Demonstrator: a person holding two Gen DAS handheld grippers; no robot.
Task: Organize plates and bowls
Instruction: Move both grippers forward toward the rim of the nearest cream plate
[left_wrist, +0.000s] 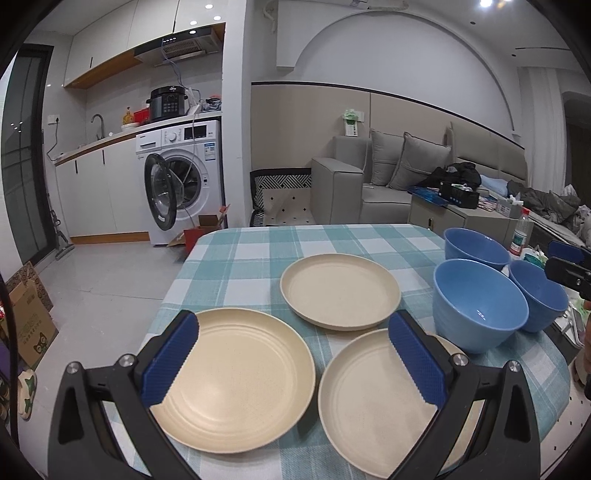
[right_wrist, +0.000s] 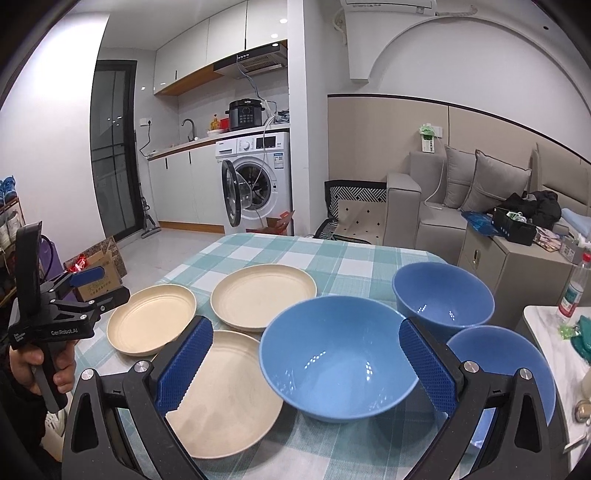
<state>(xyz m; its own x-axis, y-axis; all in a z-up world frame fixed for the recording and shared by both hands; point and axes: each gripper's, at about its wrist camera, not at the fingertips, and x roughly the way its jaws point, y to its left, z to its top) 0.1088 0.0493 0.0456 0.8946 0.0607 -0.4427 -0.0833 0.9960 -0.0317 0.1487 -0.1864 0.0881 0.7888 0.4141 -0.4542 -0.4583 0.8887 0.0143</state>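
The bench (left_wrist: 258, 243), covered in a teal-and-white checked cloth, carries everything in play. Behind it stand a grey upholstered sofa (left_wrist: 354, 184) with two cushions and a white front-loading washing machine (left_wrist: 184, 177) whose round door hangs open.

Three round cream plastic plates with shallow ridged rims lie flat on the cloth, set in a loose triangle. The near-left cream plate (left_wrist: 236, 380) is closest to the bench's left edge, the near-right cream plate (left_wrist: 373, 410) lies just beside it, and the far cream plate (left_wrist: 340, 290) sits behind the two, apart from both.

To the right of the plates stand three upright blue plastic bowls, clustered close together. The large blue bowl (right_wrist: 336, 365) is nearest the plates, its wall just beside the near-right plate. The far blue bowl (right_wrist: 443, 299) stands behind it, and the right blue bowl (right_wrist: 506, 365) is at the bench's right edge, partly hidden in the right wrist view.

The left gripper (left_wrist: 293, 354) hovers above the near plates with its blue-padded fingers (left_wrist: 173, 358) spread wide, holding nothing. The right gripper (right_wrist: 306, 363) hangs over the large blue bowl, its fingers (right_wrist: 428, 365) likewise spread apart and empty, one on each side of the bowl in view. A hand (right_wrist: 55, 369) grips the left gripper's handle.
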